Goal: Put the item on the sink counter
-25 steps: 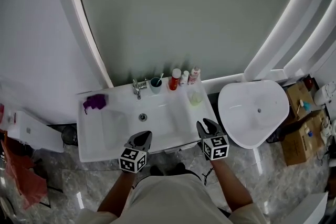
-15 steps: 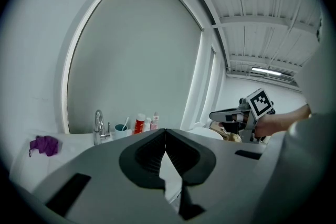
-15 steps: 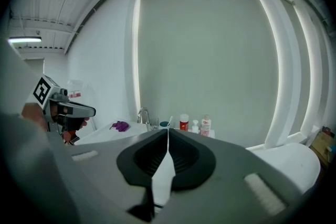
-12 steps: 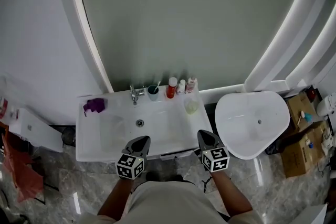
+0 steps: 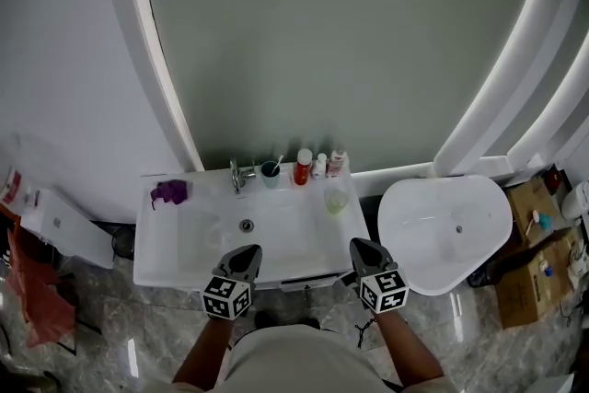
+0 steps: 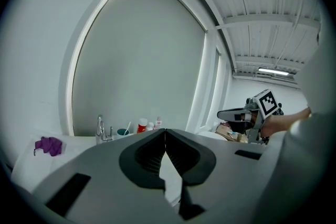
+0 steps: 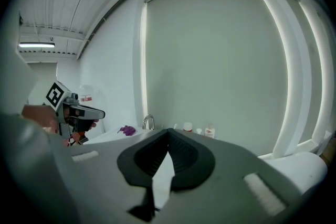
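Note:
The white sink (image 5: 184, 267) carries a purple item (image 5: 170, 191) at its back left corner. A pale clear cup (image 5: 336, 201) stands on the right counter strip. My left gripper (image 5: 245, 255) and right gripper (image 5: 361, 248) hover side by side over the sink's front edge, apart from every item. In the left gripper view the left gripper (image 6: 165, 131) has its tips together with nothing between them. The right gripper (image 7: 168, 131) looks the same in the right gripper view: shut and empty.
Along the back ledge stand a faucet (image 5: 237, 175), a teal cup (image 5: 271, 173) with a toothbrush, a red bottle (image 5: 303, 167) and two small white bottles (image 5: 329, 165). A white toilet (image 5: 446, 221) sits right of the sink, with cardboard boxes (image 5: 529, 276) beyond it. A large arched mirror (image 5: 350, 41) rises behind.
Both grippers have lifted a little and drawn slightly back over the sink's front edge. The head view has tilted up, showing more mirror.

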A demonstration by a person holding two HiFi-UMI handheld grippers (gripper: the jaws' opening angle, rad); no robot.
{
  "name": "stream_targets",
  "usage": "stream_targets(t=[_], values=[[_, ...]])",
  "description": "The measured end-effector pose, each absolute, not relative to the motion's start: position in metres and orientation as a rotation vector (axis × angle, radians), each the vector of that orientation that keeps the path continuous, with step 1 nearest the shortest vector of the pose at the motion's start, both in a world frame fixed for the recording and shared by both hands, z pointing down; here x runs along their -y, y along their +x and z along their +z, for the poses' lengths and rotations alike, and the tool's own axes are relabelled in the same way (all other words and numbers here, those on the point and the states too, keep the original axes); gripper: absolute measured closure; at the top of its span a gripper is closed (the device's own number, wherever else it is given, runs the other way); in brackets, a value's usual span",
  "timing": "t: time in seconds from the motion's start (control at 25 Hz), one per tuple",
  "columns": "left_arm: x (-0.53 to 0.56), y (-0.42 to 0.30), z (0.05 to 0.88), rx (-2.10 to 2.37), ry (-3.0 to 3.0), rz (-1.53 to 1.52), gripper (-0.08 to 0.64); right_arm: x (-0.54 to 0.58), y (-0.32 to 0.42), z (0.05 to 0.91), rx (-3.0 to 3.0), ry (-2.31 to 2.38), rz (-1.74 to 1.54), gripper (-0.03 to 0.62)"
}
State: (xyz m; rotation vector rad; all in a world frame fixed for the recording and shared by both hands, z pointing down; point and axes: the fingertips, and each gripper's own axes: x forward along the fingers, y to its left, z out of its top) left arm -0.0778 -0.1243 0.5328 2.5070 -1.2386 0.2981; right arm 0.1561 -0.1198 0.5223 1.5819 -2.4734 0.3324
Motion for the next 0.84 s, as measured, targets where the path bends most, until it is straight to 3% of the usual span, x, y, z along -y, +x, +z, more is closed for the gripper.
stream_targets(t=[0.84], values=[[0.142,-0.075,0.529,1.230,2.521,0.294,0.552,0.134,0.158,0.524,2.489,1.607,0.364,0.581]])
